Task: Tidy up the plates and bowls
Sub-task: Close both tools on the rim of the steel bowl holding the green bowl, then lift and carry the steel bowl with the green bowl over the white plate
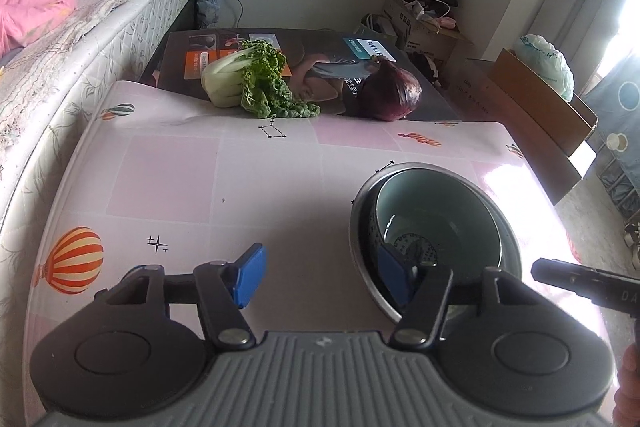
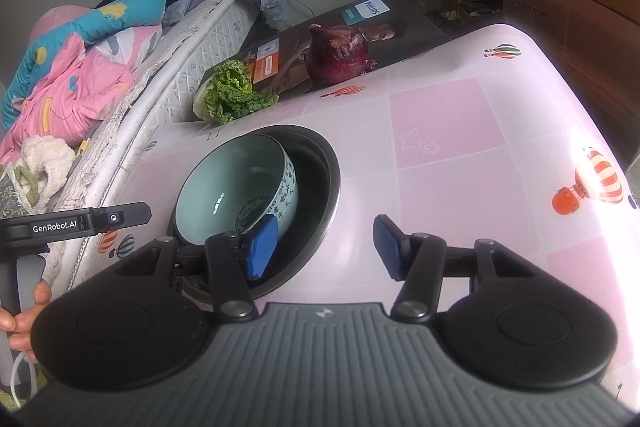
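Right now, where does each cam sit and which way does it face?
Left wrist: on the left tongs, angled down at the table; the bowls lie to its right, and the right tongs' tip shows.
Right wrist: on the right tongs, angled down; the bowls lie to its left, beside a hand.
Shared: ceramic bowl inside metal bowl, onion, greens.

Two bowls (image 2: 240, 183) (nested), one onion (image 2: 338, 55), one cabbage (image 2: 230, 93).
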The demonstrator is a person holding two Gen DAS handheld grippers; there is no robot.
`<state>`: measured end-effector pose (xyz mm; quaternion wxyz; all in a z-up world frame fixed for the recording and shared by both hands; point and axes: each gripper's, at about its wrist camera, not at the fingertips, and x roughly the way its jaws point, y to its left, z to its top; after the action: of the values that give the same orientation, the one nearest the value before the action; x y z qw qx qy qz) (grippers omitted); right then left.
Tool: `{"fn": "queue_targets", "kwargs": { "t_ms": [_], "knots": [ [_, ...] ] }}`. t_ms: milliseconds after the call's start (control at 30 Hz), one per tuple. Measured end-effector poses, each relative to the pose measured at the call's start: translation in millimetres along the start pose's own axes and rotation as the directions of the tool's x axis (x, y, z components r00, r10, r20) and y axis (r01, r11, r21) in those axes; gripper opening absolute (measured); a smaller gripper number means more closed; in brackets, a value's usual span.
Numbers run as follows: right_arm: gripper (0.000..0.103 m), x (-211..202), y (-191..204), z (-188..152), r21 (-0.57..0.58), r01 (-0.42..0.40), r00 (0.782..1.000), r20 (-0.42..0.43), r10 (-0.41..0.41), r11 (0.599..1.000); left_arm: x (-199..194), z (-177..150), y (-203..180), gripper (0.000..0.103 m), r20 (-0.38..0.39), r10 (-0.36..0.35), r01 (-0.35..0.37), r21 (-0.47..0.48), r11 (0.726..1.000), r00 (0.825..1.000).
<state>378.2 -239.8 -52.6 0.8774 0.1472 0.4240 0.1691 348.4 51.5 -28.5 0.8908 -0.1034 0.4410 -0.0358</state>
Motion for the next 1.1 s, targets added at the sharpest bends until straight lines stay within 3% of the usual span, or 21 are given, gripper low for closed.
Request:
{"fn": "queue_targets", "kwargs": {
  "t_ms": [67, 233, 367, 600, 867, 1100],
  "knots": [
    [0.050, 4.1, -3.4, 0.2, 0.009, -0.002, 1.000, -0.005, 0.002, 1.000, 5.9, 1.4, 2.9, 0.050, -0.027, -0.021, 0.020, -0.026, 0.999, 0.999],
    [0.049, 11.5, -8.6, 1.8, 0.021, -0.004, 1.000, -0.016, 0.004, 1.000, 19.9, 4.3, 2.7, 0.044, -0.062, -0.028, 0.025, -0.044, 0.999, 0.998],
    [0.048, 15.8, -8.8, 3.4, 0.014, -0.004, 1.000, -0.019, 0.004, 1.000, 28.3, 6.1, 1.3, 0.044, -0.083, -0.054, 0.049, -0.061, 0.997, 0.995],
    [0.045, 31.5, -10.1, 5.3, 0.013, 0.004, 0.999, -0.046, -0.003, 1.000, 41.5, 8.9, -0.2, 0.043, -0.106, -0.033, 0.026, -0.065, 0.998, 0.994],
    [0.024, 53.7, -6.6, 7.4, 0.020, -0.034, 0.996, -0.077, 0.036, 0.999, 53.5, 10.0, -2.3, 0.043, -0.124, -0.029, 0.021, -0.061, 0.998, 0.992],
    [0.018, 64.5, 2.4, 5.9, -0.009, -0.038, 0.995, -0.095, 0.037, 0.999, 66.7, 7.9, -7.1, 0.042, -0.140, -0.022, 0.018, -0.032, 0.999, 0.990]
  ]
}}
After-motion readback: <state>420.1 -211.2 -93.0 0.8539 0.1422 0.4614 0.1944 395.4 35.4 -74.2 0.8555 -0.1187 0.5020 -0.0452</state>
